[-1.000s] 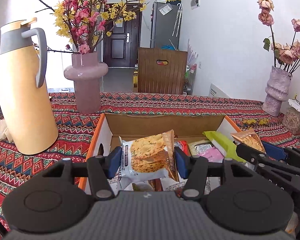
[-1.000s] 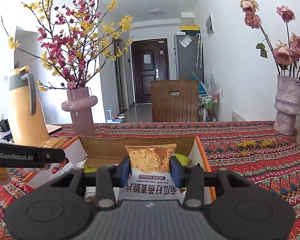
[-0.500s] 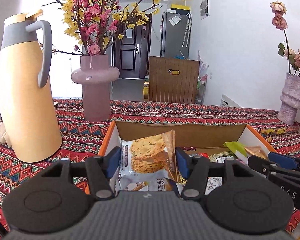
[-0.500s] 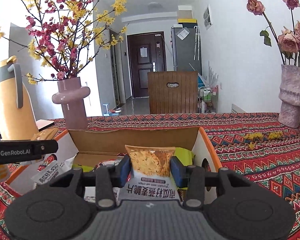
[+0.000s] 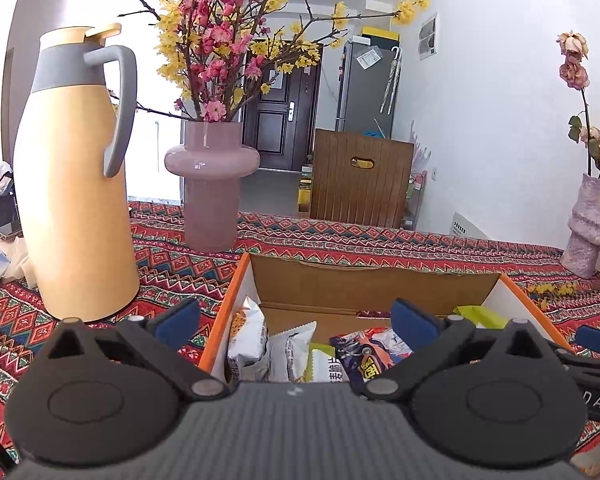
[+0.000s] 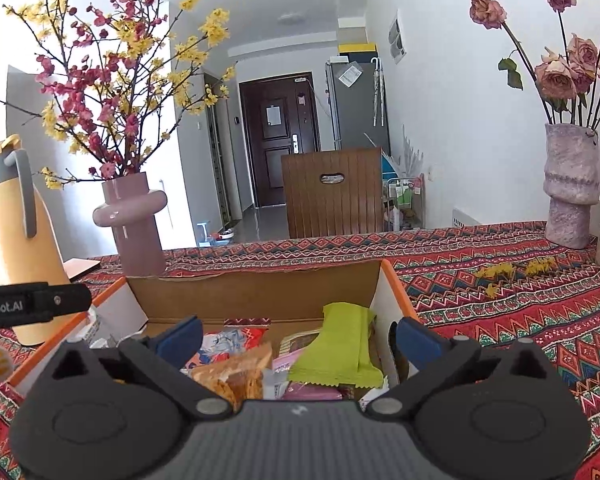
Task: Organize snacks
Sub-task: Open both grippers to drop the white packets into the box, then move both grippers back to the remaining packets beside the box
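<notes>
An open cardboard box (image 5: 372,286) with orange edges sits on the patterned tablecloth and holds several snack packets. My left gripper (image 5: 296,322) is open and empty over the box's left part, above a white cookie packet (image 5: 247,340) standing against the left wall. My right gripper (image 6: 298,338) is open and empty over the box's (image 6: 256,290) right part, above an orange crisp packet (image 6: 236,376) and a green packet (image 6: 338,346). The right gripper's finger shows at the right edge of the left wrist view (image 5: 598,340).
A tall yellow thermos jug (image 5: 76,184) stands left of the box. A pink vase (image 5: 211,184) with blossom branches stands behind it. A pale vase (image 6: 570,184) with dried roses is at the far right. A wooden chair (image 5: 362,180) stands beyond the table.
Both grippers have opened and let go of their packets, which dropped into the box. Both have drawn back and up a little.
</notes>
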The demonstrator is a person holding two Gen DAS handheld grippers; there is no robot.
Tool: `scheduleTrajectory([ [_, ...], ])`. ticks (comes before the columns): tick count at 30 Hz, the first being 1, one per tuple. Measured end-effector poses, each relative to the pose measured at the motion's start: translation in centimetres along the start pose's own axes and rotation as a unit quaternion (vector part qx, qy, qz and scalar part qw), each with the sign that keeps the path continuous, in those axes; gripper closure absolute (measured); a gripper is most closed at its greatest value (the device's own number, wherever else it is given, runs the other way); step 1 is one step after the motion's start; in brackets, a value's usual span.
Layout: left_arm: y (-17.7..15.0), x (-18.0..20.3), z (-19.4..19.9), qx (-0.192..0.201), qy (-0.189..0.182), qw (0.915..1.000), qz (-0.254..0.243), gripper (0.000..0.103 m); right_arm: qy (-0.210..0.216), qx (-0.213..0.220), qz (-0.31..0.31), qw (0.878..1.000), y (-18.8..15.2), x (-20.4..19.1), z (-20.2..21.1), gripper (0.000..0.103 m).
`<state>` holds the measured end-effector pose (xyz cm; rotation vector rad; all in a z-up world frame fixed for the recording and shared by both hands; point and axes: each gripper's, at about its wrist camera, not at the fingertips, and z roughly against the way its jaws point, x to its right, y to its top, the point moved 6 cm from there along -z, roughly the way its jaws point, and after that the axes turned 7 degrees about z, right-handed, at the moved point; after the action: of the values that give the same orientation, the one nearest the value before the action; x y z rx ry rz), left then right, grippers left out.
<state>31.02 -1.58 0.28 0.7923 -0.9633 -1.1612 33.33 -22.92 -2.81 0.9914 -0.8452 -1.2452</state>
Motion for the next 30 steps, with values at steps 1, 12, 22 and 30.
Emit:
scheduleTrajectory([
  [1, 0.2, 0.1, 0.3, 0.002, 0.0, 1.0, 0.001, 0.0, -0.002, 0.003, 0.0, 1.0, 0.2, 0.1, 0.3, 0.0],
  [12, 0.1, -0.3, 4.2, -0.008, -0.009, 0.9999, -0.01, 0.0, 0.012, -0.014, -0.005, 1.0, -1.2, -0.6, 4.8, 0.0],
  [22, -3.3, -2.5, 7.7, -0.047, -0.013, 0.9983, -0.032, 0.0, 0.03, -0.071, 0.014, 0.997, -5.6, -2.9, 8.5, 0.0],
  [30, -6.8, -4.4, 8.6, -0.096, -0.019, 0.9943, -0.044, 0.0, 0.038, -0.127, 0.041, 0.99, -9.2, -4.6, 9.5, 0.0],
])
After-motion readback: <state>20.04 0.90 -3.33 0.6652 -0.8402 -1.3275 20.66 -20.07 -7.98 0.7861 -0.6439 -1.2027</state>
